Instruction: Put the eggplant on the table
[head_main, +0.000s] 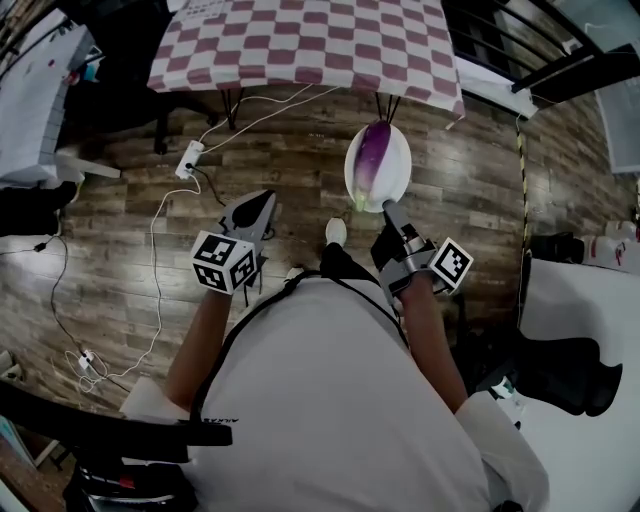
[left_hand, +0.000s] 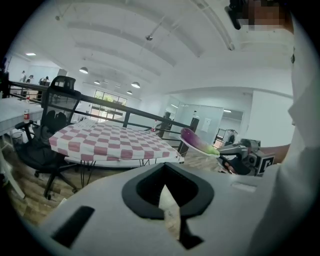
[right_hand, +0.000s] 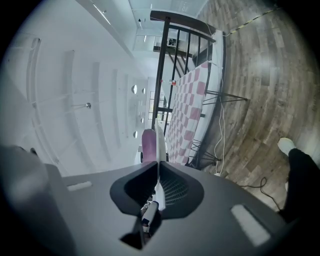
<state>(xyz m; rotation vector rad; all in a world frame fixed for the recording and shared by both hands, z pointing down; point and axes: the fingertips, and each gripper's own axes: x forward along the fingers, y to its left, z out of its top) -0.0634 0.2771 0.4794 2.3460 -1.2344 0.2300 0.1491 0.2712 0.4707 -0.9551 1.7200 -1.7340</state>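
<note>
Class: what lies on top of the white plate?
An eggplant, purple with a green end, lies on the plate. The plate's middle is covered by it and cannot be seen.

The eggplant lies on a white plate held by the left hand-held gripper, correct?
No, it is the right hand-held gripper that holds the white plate by its rim, with the eggplant lying on it. The head view shows this.

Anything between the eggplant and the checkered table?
Nothing visible. The eggplant lies on the plate held by the right gripper, facing the near edge of the table. The cable and power strip lie on the floor, off left.
</note>
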